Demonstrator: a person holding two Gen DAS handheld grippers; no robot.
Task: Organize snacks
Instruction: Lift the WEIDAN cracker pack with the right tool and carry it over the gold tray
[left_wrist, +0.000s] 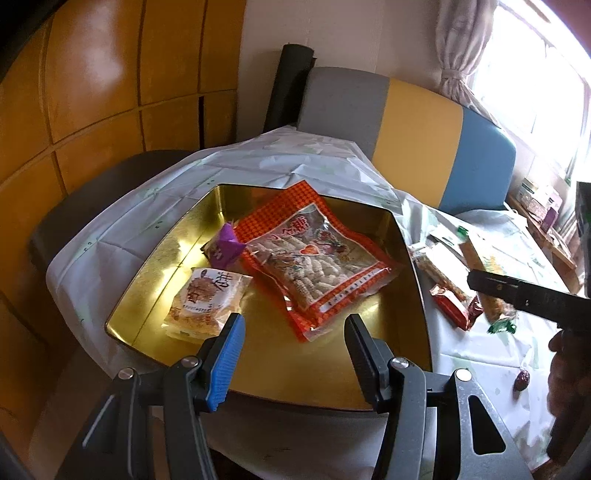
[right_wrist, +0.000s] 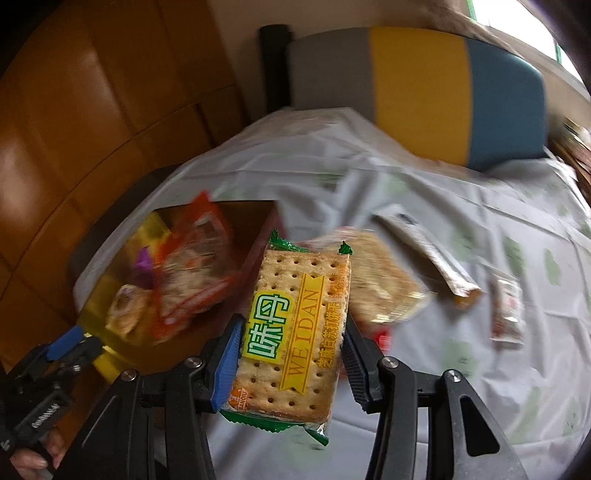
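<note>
A gold tin tray (left_wrist: 332, 373) on the table holds a big orange-red snack bag (left_wrist: 317, 254), a small pastry pack (left_wrist: 207, 299) and a purple packet (left_wrist: 225, 245). My left gripper (left_wrist: 293, 336) is open and empty just above the tray's near edge. My right gripper (right_wrist: 291, 332) is shut on a green-edged Weidan cracker pack (right_wrist: 295, 332), held above the table right of the tray (right_wrist: 110, 354). The right gripper also shows at the right edge of the left wrist view (left_wrist: 517, 291).
Loose snacks lie on the white tablecloth right of the tray: a red packet (left_wrist: 452, 304), a cracker pack (right_wrist: 384, 284), a long stick packet (right_wrist: 432, 254), a small sachet (right_wrist: 508, 314) and a date (left_wrist: 521, 380). A grey-yellow-blue chair back (left_wrist: 417, 133) stands behind the table.
</note>
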